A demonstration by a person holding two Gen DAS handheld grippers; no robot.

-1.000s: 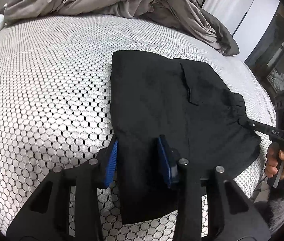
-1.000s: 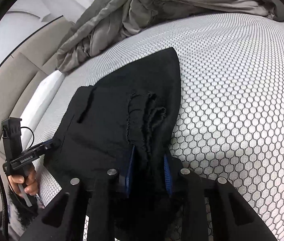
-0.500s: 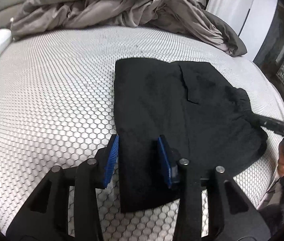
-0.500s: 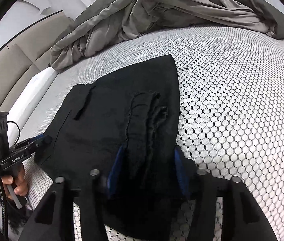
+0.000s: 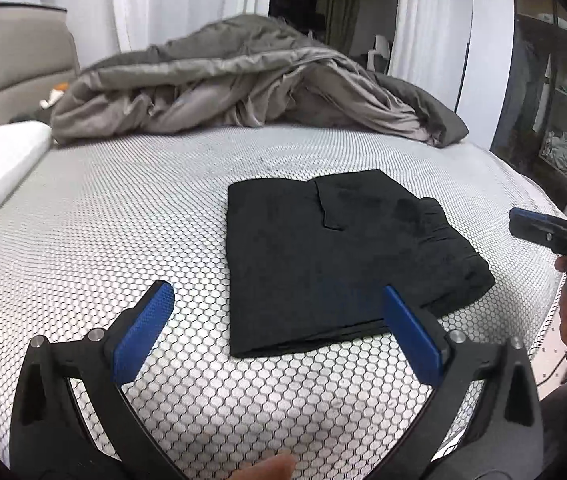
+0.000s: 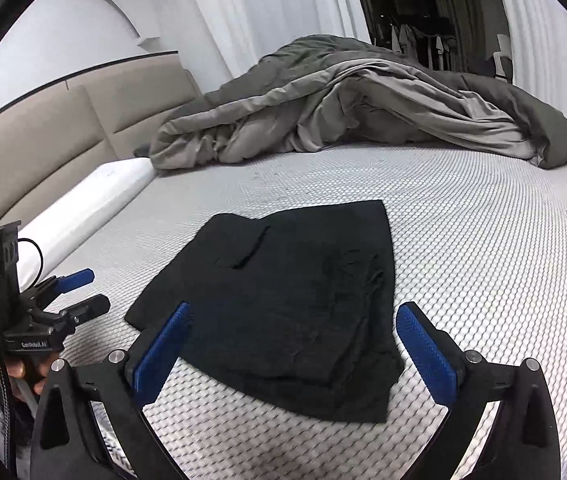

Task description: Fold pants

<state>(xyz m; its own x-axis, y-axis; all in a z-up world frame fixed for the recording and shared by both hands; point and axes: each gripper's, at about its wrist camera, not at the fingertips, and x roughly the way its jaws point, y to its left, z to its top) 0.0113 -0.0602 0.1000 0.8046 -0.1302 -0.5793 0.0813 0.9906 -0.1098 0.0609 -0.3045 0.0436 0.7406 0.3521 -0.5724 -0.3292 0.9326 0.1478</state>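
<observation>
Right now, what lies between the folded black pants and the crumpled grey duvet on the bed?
Only bare honeycomb-patterned mattress cover separates the folded black pants from the crumpled grey duvet; both wrist views show it.

A home bedroom: a bed (image 6: 483, 248) with padded headboard (image 6: 43, 136), rumpled grey duvet (image 6: 363, 112) and white pillow (image 6: 83, 204) (clothes (image 6: 403, 36) hang in a dark closet behind).

The bed (image 5: 103, 240) has lots of bare room left of the folded pants (image 5: 331, 256). A big crumpled blanket (image 5: 243, 96) blocks the far end.
</observation>
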